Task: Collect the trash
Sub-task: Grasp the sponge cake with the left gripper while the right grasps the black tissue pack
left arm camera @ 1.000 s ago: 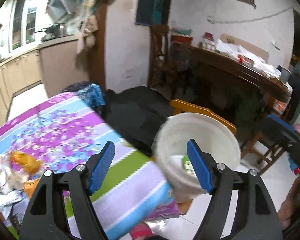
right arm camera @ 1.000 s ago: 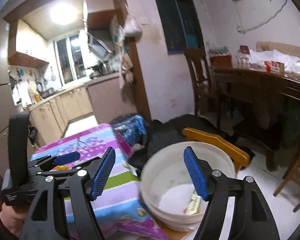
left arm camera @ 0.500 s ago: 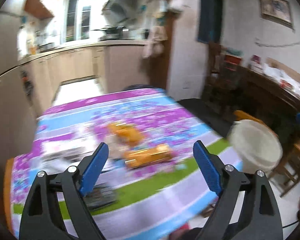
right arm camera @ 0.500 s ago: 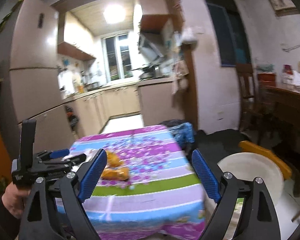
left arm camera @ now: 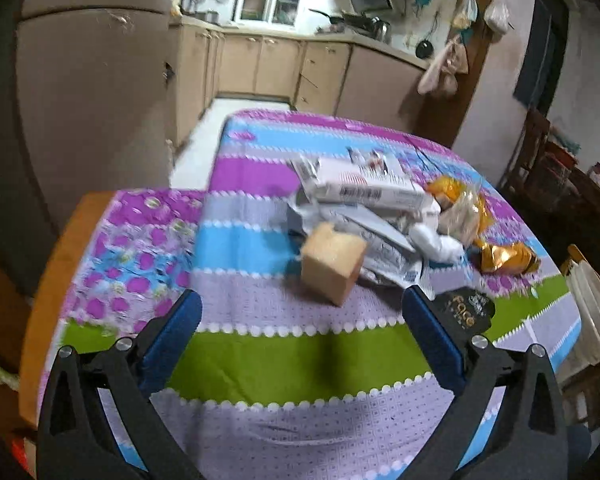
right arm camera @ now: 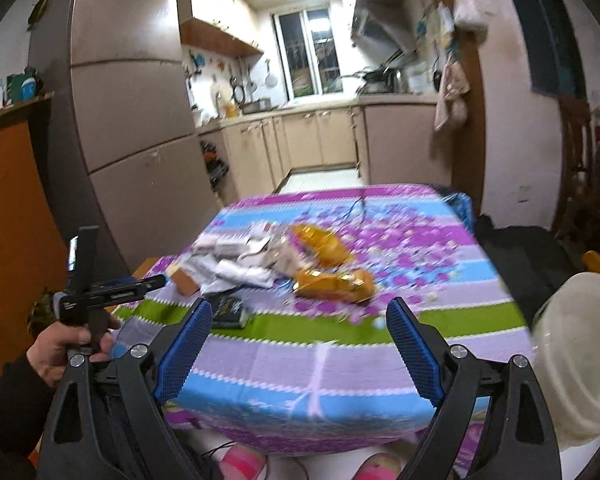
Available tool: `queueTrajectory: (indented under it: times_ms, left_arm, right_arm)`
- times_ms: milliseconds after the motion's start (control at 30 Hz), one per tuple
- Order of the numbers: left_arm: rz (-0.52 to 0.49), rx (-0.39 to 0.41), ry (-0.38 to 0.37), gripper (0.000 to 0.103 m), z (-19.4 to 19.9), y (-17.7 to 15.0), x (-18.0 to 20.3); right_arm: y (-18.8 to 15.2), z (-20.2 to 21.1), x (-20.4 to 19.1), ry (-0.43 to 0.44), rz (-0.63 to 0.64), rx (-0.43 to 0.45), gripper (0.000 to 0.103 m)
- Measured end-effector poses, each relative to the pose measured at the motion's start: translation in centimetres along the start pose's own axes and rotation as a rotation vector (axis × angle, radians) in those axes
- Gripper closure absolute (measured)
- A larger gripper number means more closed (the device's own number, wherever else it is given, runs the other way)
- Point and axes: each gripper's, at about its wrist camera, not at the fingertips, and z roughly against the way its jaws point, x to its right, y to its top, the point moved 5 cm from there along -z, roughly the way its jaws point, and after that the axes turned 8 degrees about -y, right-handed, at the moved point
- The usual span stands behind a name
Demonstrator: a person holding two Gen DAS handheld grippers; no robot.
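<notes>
On the striped tablecloth (left arm camera: 300,360) lies a heap of trash: a small brown box (left arm camera: 334,268), a long white carton (left arm camera: 370,192), crumpled papers (left arm camera: 380,240), gold wrappers (left arm camera: 504,258) and a black packet (left arm camera: 466,312). My left gripper (left arm camera: 300,302) hovers over the near side of the table, short of the brown box; its jaws are opening and hold nothing. In the right wrist view my right gripper (right arm camera: 300,307) stands open and empty before the table's edge, facing the gold wrappers (right arm camera: 332,280). The left gripper (right arm camera: 152,281) shows there too, held in a hand (right arm camera: 60,348). A white bucket (right arm camera: 576,360) stands off the table at the right.
A tall fridge (right arm camera: 132,120) stands to the left behind the table, with kitchen cabinets (right arm camera: 320,140) beyond it. A dark chair (left arm camera: 540,148) and a sideboard are at the right. The bucket (left arm camera: 592,316) sits by the table's right corner. Striped slippers (right arm camera: 240,464) show below the table.
Both cameras swung left from the white bucket to the table and its trash heap. The jaws of both grippers stand wider than before. The left gripper has dropped closer to the cloth.
</notes>
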Motion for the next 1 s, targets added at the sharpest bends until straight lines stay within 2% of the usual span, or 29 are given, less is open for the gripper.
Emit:
queueTrajectory:
  times_ms: [133,167,233,300,367,467,500,567,600,633,800,867,1000]
  left_arm:
    - [-0.01,-0.04,-0.007,0.007,-2.3,0.4,-0.3]
    - [0.008,-0.066,-0.034,0.007,-2.8,0.5,-0.3]
    - [0.013,-0.053,-0.051,0.009,-3.1,0.8,-0.5]
    - [0.029,-0.075,-0.067,0.011,-3.5,1.2,-0.4]
    - [0.005,-0.088,-0.068,0.018,-4.1,1.4,0.1]
    - [-0.001,-0.146,-0.09,0.038,-5.8,0.9,0.5]
    - [-0.005,-0.139,-0.085,0.038,-5.8,0.9,0.6]
    - [0.014,-0.142,-0.105,0.056,-5.7,0.9,0.5]
    - [0.023,-0.139,-0.091,0.064,-5.7,0.9,0.1]
    - [0.047,-0.137,-0.103,0.067,-5.6,0.9,-0.2]
    - [0.099,-0.102,-0.11,0.069,-4.2,0.5,-1.1]
    - [0.095,-0.079,-0.089,0.069,-3.4,0.3,-1.2]
    - [0.103,-0.05,-0.07,0.07,-2.3,0.3,-1.7]
  right_arm:
    - [0.1,-1.9,-0.3,0.017,0.003,-0.031,0.015]
    - [0.3,-2.5,0.1,0.022,0.005,-0.037,0.015]
    - [0.2,-3.1,-0.2,0.03,0.004,-0.05,0.015]
    - [0.2,-3.8,-0.6,0.041,0.0,-0.066,0.015]
    - [0.2,-4.3,-0.8,0.05,-0.001,-0.073,0.015]
    - [-0.1,-5.6,-1.5,0.082,-0.007,-0.092,0.015]
    - [-0.3,-6.2,-1.9,0.089,-0.004,-0.101,0.015]
    - [-0.6,-7.2,-2.6,0.099,0.002,-0.121,0.015]
    - [-0.9,-7.9,-3.2,0.11,0.007,-0.134,0.015]
    - [-1.2,-8.5,-3.7,0.116,0.016,-0.144,0.015]
    - [-2.0,-12.0,-6.5,0.13,0.029,-0.184,0.015]
    - [-2.2,-13.3,-7.5,0.129,0.034,-0.19,0.015]
    - [-2.4,-16.2,-10.1,0.07,0.072,-0.185,0.015]
